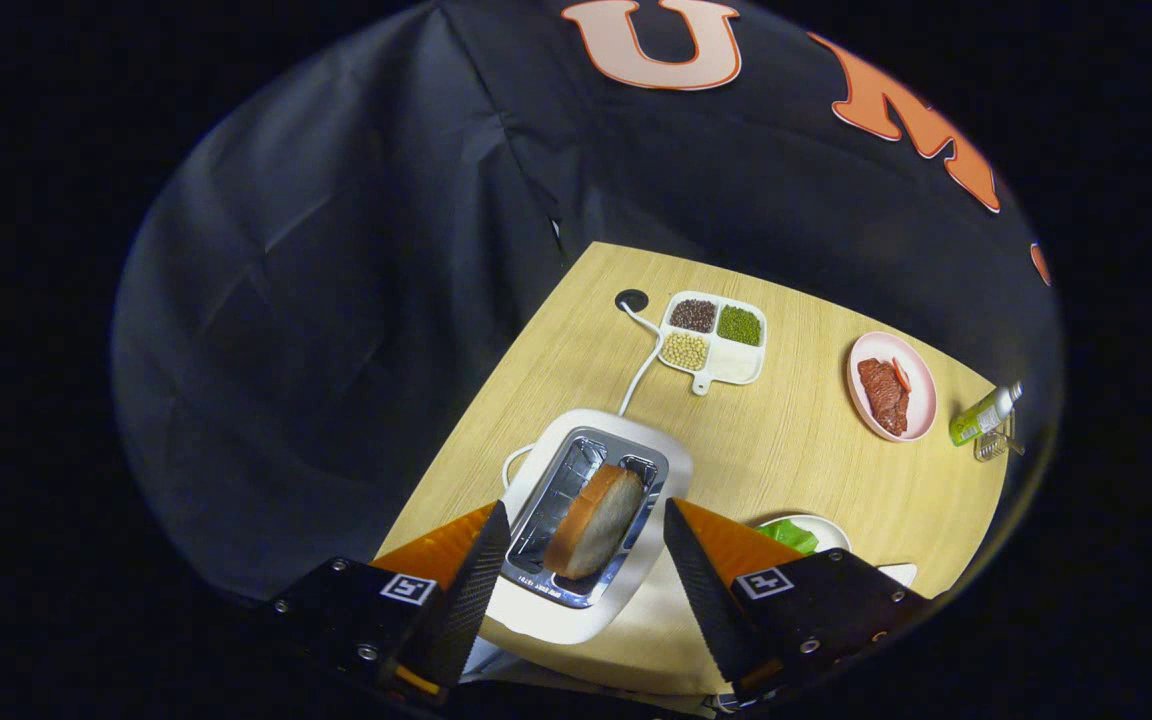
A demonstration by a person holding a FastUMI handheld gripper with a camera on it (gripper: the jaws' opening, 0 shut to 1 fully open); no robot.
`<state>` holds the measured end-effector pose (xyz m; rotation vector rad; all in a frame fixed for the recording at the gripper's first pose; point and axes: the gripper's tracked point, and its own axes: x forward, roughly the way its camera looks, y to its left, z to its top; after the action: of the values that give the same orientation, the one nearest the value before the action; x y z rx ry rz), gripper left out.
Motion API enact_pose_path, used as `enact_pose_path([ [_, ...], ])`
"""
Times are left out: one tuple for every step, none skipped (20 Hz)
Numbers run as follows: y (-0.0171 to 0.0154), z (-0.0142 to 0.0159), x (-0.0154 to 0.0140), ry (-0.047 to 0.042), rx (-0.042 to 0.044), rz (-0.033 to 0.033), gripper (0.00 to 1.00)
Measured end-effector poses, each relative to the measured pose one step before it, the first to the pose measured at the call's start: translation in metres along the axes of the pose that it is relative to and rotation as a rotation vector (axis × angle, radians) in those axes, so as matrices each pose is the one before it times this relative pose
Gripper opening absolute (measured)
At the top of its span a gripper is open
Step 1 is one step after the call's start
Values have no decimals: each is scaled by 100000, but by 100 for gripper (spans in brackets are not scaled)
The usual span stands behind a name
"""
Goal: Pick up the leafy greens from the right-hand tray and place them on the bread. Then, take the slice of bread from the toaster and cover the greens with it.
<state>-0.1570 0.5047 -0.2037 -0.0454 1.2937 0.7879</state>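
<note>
Hovering above the white two-slot toaster (591, 520), the gripper (586, 560) is spread wide, empty. A brown-crusted bread slice (596, 522) stands in that toaster's slot; green leafy greens (789, 533) lie just right of it.

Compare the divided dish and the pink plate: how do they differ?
The divided dish is white, squarish, with a handle and four compartments, three holding grains or beans. The pink plate is round, undivided, holding red meat. Both sit on the table, beyond the open hand-held gripper, whose fingers flank the toaster.

Bread slice (596, 520) upright in white toaster (591, 500) (crust leftward), greens (789, 534) rightward
</note>
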Motion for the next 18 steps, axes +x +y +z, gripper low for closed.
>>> enact_pose_path([
  [128, -421, 582, 2269, -269, -1228, 93],
  [18, -153, 557, 1788, -411, -1347, 92],
  [2, -111, 603, 1345, -626, -1793, 91],
  [-224, -71, 433, 993, -446, -1713, 90],
  [-315, -220, 552, 1217, -148, -1934, 89],
  [-292, -183, 497, 1669, 22, -1579, 86],
  [-328, -355, 432, 1922, 130, -2324, 84],
  [-341, -360, 329, 1911, 586, -1537, 80],
  [-217, -247, 299, 1250, 438, -1688, 77],
  [-416, -134, 112, 615, 99, -1488, 70],
  [-322, -145, 21, 334, -105, -998, 66],
  [-165, -82, -33, 302, 279, -101, 56],
  [310, -227, 124, 480, 672, 1512, 50],
  [222, -157, 112, 839, 2006, 1411, 39],
  [502, -22, 122, 132, 1778, 2676, 33],
  [4, 163, 176, 21, 1686, 1274, 24],
  [316, -120, -110, 58, 2113, 2595, 21],
  [66, 63, -26, 98, 1107, 1898, 16],
])
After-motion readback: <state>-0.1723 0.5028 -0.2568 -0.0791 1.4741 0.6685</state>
